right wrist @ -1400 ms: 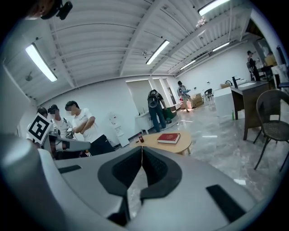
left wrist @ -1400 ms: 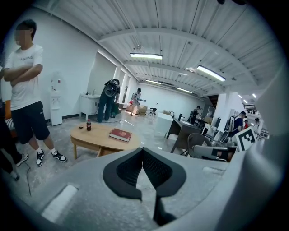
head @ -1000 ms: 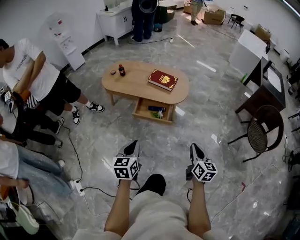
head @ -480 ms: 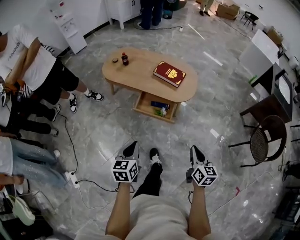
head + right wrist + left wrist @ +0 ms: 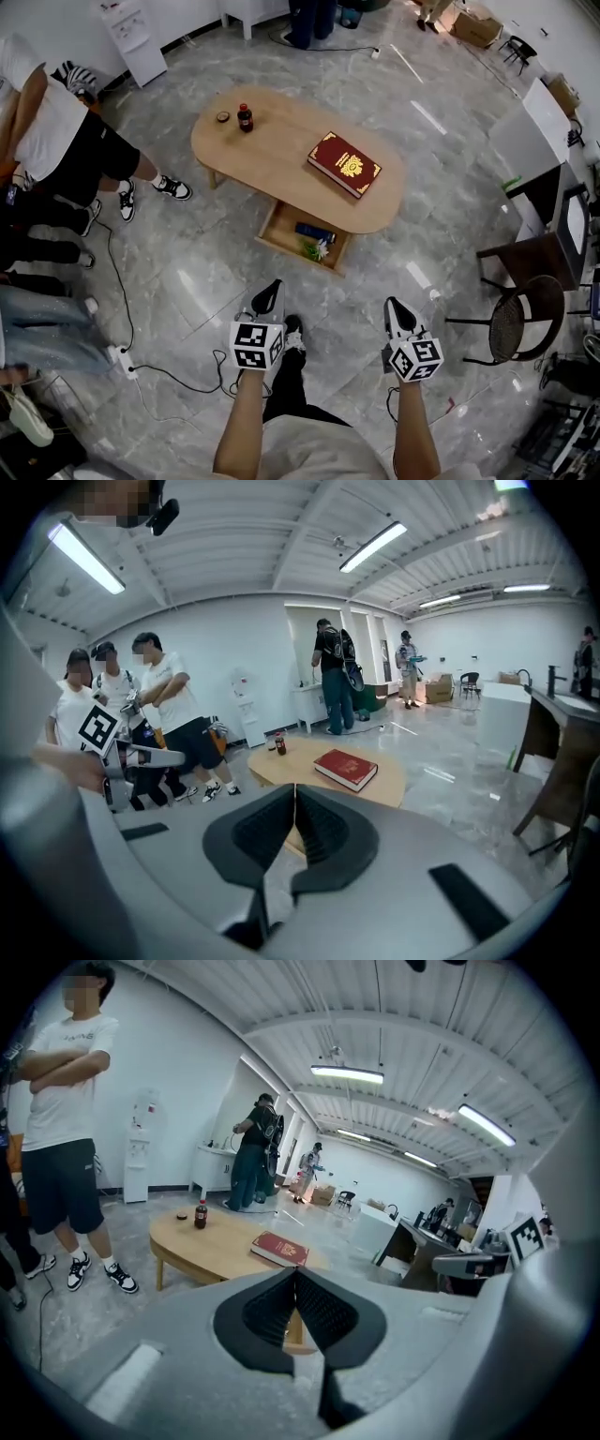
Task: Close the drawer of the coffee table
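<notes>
Looking down on a grey marble floor. At the far left stand several people, the nearest [image 5: 58, 141] in a white shirt and black shorts. A white power strip [image 5: 123, 360] lies on the floor below them, its black cable trailing right.

The left gripper [image 5: 271, 286] is held out low over the floor, its jaws pressed together with nothing between them.

Ahead of it, well apart, stands an oval wooden counter [image 5: 281, 155]. On it, from left to right, are a small round lid [image 5: 222, 116], an upright dark bottle [image 5: 245, 118] and a red book [image 5: 344, 164] lying flat. The drawer [image 5: 292, 250] under the counter's near edge is pulled out towards the viewer, with a few small items inside.

The right gripper [image 5: 393, 305] is level with the left, its jaws also closed and empty. A dark chair [image 5: 515, 323] stands at the far right.
</notes>
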Motion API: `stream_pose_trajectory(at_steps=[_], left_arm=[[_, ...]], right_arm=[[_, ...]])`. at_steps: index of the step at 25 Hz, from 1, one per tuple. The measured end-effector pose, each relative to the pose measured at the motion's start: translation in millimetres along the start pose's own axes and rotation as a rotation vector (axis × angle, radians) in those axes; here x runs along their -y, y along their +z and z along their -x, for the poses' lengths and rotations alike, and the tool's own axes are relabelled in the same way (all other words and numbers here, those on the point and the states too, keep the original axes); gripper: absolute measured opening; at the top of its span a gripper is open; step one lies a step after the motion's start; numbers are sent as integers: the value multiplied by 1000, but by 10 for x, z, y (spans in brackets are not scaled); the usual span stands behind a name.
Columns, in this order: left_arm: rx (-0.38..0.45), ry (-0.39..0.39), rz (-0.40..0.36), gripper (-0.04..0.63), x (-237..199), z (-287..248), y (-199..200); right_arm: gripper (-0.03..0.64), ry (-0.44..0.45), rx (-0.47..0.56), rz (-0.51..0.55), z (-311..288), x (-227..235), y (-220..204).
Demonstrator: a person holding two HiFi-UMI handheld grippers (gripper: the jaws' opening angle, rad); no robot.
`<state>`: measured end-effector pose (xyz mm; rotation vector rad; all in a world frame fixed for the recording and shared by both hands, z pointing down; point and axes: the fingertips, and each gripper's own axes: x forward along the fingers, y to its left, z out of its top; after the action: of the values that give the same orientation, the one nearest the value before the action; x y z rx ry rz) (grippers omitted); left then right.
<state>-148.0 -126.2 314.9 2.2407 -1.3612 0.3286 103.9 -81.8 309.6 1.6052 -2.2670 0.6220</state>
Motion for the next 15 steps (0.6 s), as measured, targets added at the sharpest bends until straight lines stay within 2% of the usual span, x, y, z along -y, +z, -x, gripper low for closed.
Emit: stream_pose_trajectory(at_steps=[3,7,15], left_arm=[[-26,-10,-14,9,-33,-276,-65],[-39,-23,-28,9,-13,-526,-71],[-32,-3,-11,9,89,-751,-112]], right_arm=[[17,19,-34,36,-282,0,13],[17,44,-54,28,-569,-38,12],[18,170,-132,99,-855,-136,-149]])
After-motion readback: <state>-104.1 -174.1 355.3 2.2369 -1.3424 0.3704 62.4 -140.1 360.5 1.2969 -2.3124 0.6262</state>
